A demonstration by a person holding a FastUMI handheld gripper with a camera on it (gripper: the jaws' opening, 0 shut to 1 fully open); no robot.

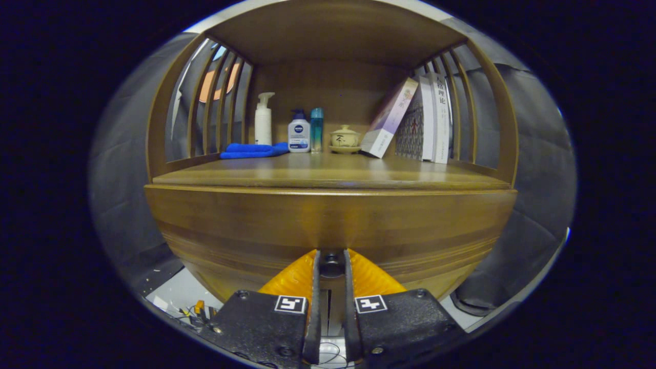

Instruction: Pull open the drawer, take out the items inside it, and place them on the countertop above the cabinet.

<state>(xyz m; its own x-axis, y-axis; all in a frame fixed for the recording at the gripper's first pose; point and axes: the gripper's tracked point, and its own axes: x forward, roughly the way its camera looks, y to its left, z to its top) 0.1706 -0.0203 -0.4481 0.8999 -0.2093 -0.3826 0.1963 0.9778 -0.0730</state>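
Wooden cabinet (328, 220) up close, with grey cloth behind. Drawer (328, 230) shut, knob (331, 265) low on its front. Gripper (331, 261) nearly closed, fingers (313, 287) squeezing knob from both sides. Countertop (328, 174) just above drawer. At back of countertop: blue cloth (253, 150), white pump bottle (263, 119), small bottle (299, 133), teal bottle (316, 129), lidded cup (345, 137) on saucer, leaning books (420, 125).

Beyond the fingers, the brown wooden countertop (328, 177) bears a folded blue cloth (253, 150), three bottles (299, 134), a lidded ceramic cup on a saucer (345, 139) and leaning books (410, 125).
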